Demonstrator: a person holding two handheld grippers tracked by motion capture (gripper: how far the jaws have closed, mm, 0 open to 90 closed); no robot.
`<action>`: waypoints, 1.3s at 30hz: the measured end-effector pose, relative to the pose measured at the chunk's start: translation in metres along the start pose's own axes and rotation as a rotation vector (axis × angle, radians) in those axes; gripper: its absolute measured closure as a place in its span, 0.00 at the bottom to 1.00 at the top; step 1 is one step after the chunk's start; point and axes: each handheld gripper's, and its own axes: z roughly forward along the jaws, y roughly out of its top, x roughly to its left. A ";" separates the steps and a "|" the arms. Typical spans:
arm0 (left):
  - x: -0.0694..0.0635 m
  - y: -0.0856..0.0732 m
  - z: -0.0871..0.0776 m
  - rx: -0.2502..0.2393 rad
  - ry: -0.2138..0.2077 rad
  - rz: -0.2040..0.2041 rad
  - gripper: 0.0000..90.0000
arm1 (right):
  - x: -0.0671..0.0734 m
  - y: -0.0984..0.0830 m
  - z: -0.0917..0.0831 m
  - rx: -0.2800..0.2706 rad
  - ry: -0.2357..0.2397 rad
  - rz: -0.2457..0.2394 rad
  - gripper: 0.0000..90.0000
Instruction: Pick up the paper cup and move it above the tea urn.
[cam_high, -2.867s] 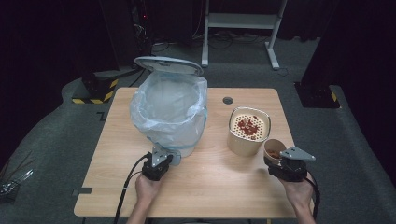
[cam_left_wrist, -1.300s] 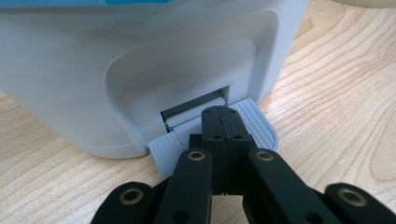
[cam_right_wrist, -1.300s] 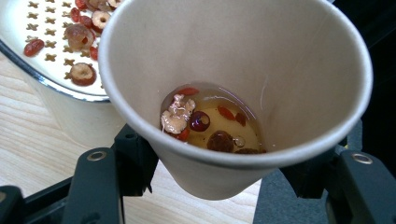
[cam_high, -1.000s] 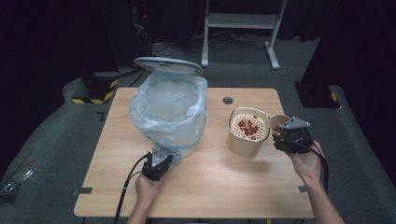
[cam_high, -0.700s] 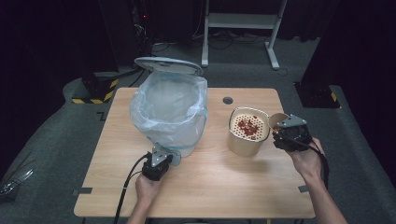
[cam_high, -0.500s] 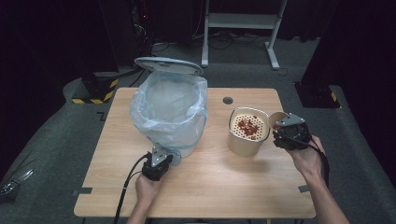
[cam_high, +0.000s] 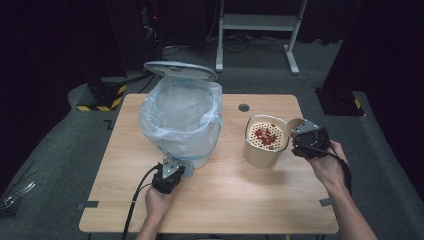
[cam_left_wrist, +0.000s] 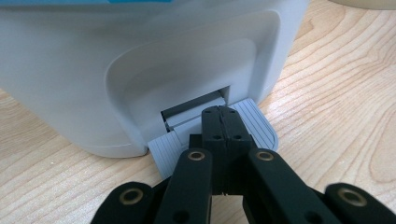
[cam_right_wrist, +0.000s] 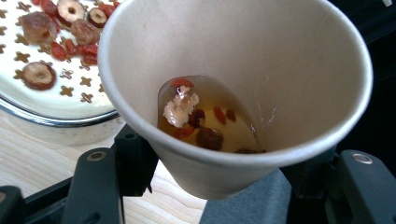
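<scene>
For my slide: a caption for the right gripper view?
Right gripper tilts a paper cup of tea dregs beside the strainer.

Bright tabletop — dark, murky surroundings

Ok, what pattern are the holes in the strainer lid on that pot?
Small cross-shaped cut-outs across the white strainer lid, clearest in the right gripper view.
</scene>
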 end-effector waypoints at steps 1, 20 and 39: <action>0.000 0.000 0.000 0.000 0.000 0.000 1.00 | 0.000 0.000 0.000 0.003 -0.005 -0.003 0.41; 0.000 0.000 0.000 -0.003 0.001 -0.008 1.00 | 0.004 0.011 0.000 0.030 -0.046 -0.080 0.41; 0.000 0.000 0.000 -0.003 0.001 -0.013 1.00 | 0.009 0.019 0.002 0.063 -0.089 -0.162 0.41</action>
